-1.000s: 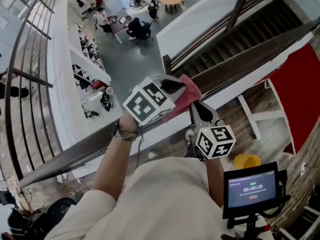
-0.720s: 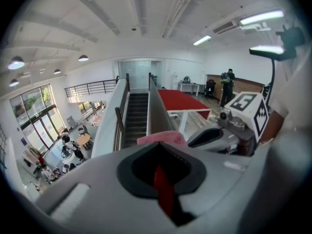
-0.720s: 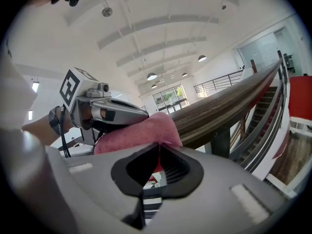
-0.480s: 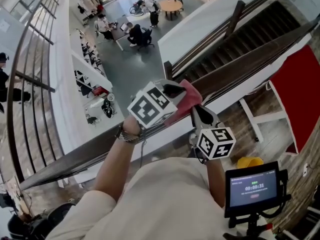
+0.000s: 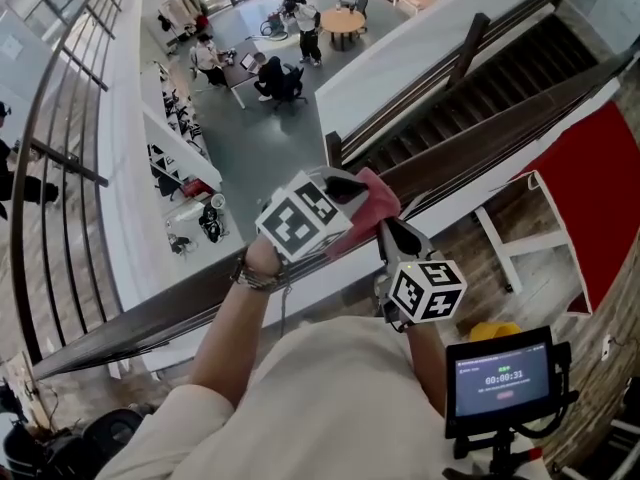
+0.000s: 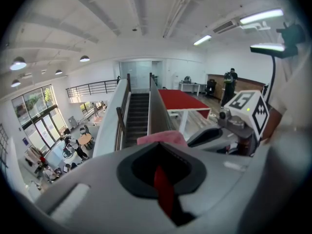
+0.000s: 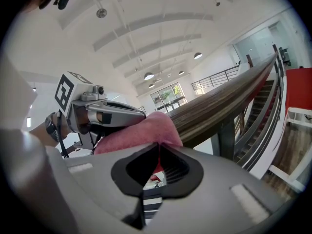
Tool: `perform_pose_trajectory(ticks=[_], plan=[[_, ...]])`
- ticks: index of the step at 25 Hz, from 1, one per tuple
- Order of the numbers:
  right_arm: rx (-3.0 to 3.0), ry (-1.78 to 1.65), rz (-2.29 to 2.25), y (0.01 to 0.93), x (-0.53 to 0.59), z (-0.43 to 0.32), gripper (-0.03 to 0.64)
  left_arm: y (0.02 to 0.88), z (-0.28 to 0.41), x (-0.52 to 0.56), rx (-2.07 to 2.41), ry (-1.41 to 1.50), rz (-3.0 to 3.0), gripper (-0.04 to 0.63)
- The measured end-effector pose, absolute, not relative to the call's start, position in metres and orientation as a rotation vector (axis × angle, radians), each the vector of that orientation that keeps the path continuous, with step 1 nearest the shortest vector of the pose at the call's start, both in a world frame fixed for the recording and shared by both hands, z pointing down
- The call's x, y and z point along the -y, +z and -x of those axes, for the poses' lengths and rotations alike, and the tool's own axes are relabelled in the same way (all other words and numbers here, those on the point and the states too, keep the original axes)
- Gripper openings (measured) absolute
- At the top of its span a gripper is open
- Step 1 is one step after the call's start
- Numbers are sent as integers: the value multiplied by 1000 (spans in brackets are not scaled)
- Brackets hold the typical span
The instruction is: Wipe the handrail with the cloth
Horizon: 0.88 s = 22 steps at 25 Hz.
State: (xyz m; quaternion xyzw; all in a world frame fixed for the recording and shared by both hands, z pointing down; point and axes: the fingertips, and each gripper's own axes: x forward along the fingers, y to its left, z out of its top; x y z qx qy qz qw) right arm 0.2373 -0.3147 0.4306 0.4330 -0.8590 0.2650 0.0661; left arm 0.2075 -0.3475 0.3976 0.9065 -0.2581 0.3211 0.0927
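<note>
A dark wooden handrail point(image 5: 180, 303) slants from lower left to upper right in the head view. The pink cloth point(image 5: 368, 196) lies bunched on top of it. My left gripper point(image 5: 352, 183) is shut on the cloth from the left, its marker cube just behind. From below, my right gripper point(image 5: 383, 226) is shut on the cloth's near edge. In the left gripper view the cloth point(image 6: 161, 138) sits at my jaw tips, with the right gripper point(image 6: 209, 135) beside it. The right gripper view shows the cloth point(image 7: 141, 128) resting on the handrail point(image 7: 219, 106), the left gripper point(image 7: 109, 113) behind it.
Beyond the rail is a deep drop to a lower floor with people at tables point(image 5: 285, 38). A staircase point(image 5: 500, 78) descends at upper right. A red-topped white table point(image 5: 590, 188), a yellow object point(image 5: 495, 330) and a timer screen point(image 5: 505, 378) are at the right.
Both grippers and the cloth have slid a little along the handrail together. The grips look the same.
</note>
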Motion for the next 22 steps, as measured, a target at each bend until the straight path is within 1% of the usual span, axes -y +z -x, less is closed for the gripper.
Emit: perform_pose_trajectory(ticks=[11,14,22], plan=[[2615,817,-1301,428,317,-241,5,394,-208,348,771,958,-2691,5],[2605,804,-1312,427,316,-239,14,393,-206,345,778,971,-2695,5],[2565,746,-1352,429,304,-238,14,393,-213,335,777,996,-2693,5]])
